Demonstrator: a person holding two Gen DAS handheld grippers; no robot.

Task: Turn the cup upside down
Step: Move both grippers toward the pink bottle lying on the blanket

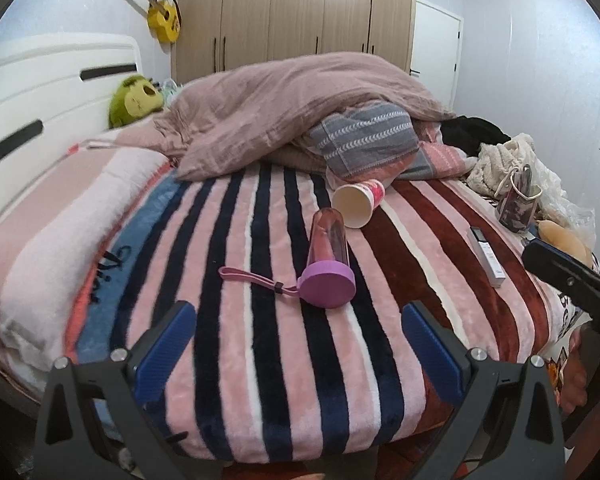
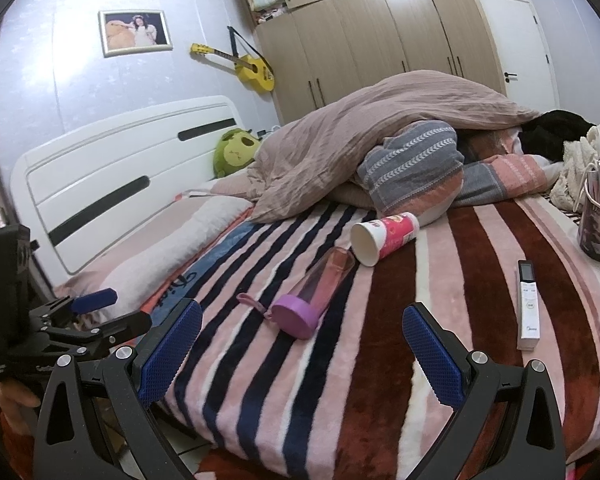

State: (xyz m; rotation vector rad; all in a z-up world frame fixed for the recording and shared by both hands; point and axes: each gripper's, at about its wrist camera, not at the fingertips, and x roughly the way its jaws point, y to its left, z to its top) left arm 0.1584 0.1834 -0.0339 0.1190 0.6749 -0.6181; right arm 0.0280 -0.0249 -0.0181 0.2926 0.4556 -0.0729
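**A:** Where do you stand with the task?

**B:** You're at the very start, I'd say. The white paper cup with the pink printed wall (image 2: 384,238) lies on its side on the striped plush blanket (image 2: 380,360), centre of the right wrist frame, mouth turned toward you, its base near the folded grey-striped bedding (image 2: 416,160). Nothing grips it.

**A:** And your tools?

**B:** Your right gripper (image 2: 302,354) hangs at the bottom edge, blue pads spread wide, empty. Your left gripper (image 1: 300,350) is the same, spread and empty, well short of the cup.

**A:** What does the next move need?

**B:** Reach past the clear pink bottle with the purple lid (image 2: 312,294), which lies just beside the cup's rim. Close on the cup's wall gently, since thin paper probably crushes, then turn it mouth-down.
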